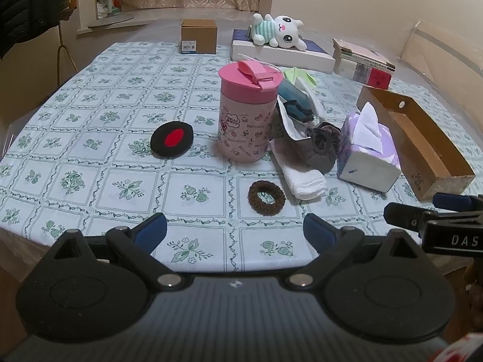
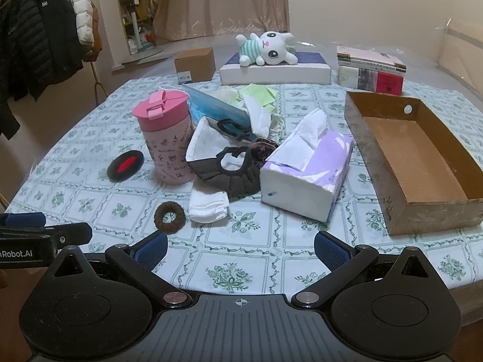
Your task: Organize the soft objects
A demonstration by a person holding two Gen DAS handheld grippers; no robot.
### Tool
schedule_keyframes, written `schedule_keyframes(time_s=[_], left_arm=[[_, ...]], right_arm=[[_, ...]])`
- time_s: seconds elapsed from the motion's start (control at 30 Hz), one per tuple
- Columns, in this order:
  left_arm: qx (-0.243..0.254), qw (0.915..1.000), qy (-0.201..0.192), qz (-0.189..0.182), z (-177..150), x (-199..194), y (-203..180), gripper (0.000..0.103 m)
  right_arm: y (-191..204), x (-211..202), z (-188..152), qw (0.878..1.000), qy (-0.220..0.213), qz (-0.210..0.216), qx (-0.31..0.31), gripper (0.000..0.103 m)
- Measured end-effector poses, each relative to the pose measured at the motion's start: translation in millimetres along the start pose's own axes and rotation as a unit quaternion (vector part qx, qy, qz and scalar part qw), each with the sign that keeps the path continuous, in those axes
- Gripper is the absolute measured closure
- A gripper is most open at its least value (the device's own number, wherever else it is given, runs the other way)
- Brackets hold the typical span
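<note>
A brown hair scrunchie (image 1: 267,198) (image 2: 169,214) lies on the floral tablecloth near the front. Behind it sits a pile of soft things: a folded white cloth (image 2: 209,206), a dark face mask (image 2: 232,169), a blue mask (image 2: 215,102) and green tissue (image 2: 259,94). A purple tissue pack (image 2: 308,172) (image 1: 369,150) lies beside the pile. A black and red pad (image 1: 172,139) (image 2: 125,165) rests at the left. An open cardboard box (image 2: 422,163) (image 1: 422,147) stands empty at the right. My left gripper (image 1: 234,230) and right gripper (image 2: 240,249) hover open over the table's near edge, holding nothing.
A pink lidded cup (image 1: 249,111) (image 2: 167,138) stands against the pile. At the back are a small brown carton (image 2: 195,65), a plush toy (image 2: 267,49) on a flat white box (image 2: 274,72), and stacked books (image 2: 371,71). Coats (image 2: 36,39) hang at the left.
</note>
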State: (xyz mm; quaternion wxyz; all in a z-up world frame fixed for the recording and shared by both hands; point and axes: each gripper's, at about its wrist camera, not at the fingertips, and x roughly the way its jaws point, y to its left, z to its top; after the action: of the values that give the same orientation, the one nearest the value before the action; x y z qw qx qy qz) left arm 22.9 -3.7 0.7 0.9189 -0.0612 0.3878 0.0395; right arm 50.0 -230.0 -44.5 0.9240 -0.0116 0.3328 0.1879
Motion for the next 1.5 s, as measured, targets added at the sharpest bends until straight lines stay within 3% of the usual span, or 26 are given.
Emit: schedule_keyframes(time_s=[0.57, 0.9, 1.37, 1.5], left_arm=[[-0.001, 1.0000, 0.006, -0.008, 0, 7, 2, 0.007], [0.008, 0.9999, 0.010, -0.004, 5, 27, 32, 0.007], [0.019, 0.9997, 0.016, -0.004, 17, 61, 78, 0.007], [0.021, 0.9996, 0.019, -0.005, 20, 69, 87, 0.007]], right_arm=[[0, 4, -2, 1.000, -0.003, 0.003, 0.005, 0.001], [18, 25, -5, 1.000, -0.003, 0.022, 0.007, 0.001], [60, 66, -1, 0.998, 0.010, 0.044, -0.035, 0.001], [68, 78, 2, 0.998, 0.014, 0.046, -0.045, 0.010]])
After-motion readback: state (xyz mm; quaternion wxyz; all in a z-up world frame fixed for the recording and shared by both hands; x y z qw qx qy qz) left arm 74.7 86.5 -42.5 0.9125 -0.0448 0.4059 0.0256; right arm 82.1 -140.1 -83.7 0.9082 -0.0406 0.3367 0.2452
